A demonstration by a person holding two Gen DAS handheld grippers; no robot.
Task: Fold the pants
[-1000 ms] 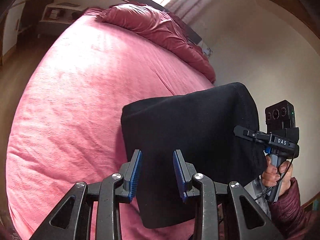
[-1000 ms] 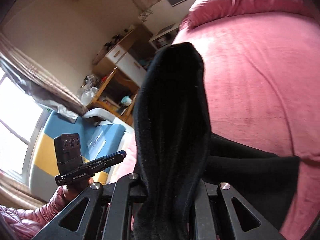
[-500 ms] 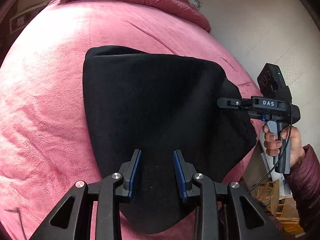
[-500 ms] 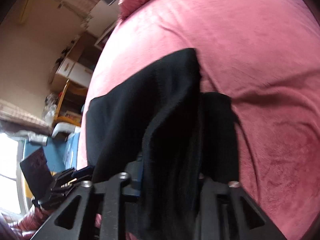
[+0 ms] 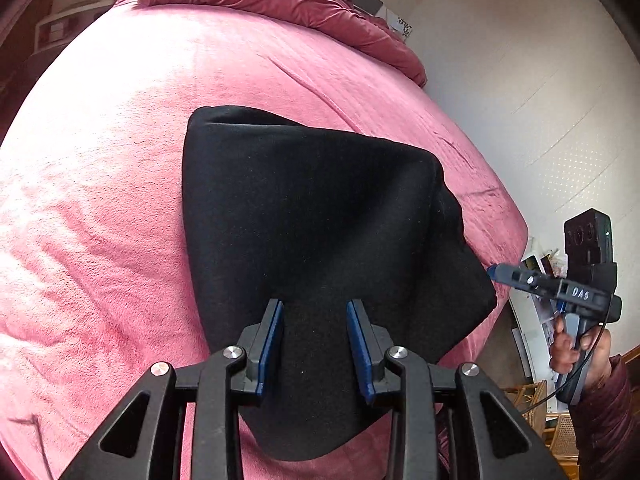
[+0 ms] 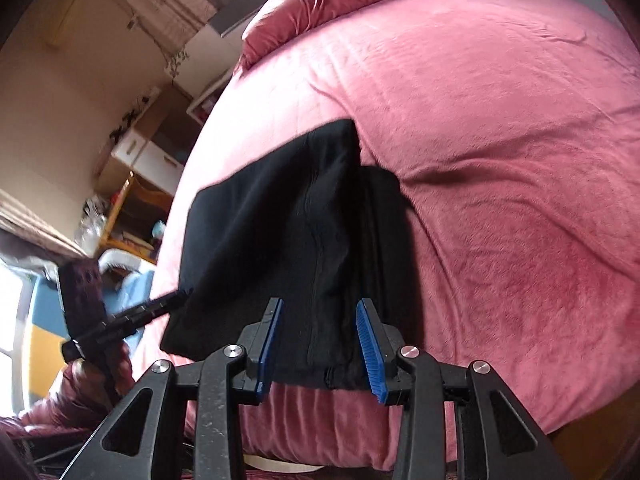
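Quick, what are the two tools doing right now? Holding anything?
Left tool: open, holding nothing, over the folded black fabric pants.
Right tool: just opened, pads off the pants.

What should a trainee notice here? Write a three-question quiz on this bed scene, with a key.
1. True or false: the folded black fabric pants lie on the floor.
2. Pick one: the plush bedcover is A pink, B green, C white.
3. Fill in: the left gripper has its jaws ___ (open or shut).
Key: 1 false, they lie on the bedcover; 2 A; 3 open.
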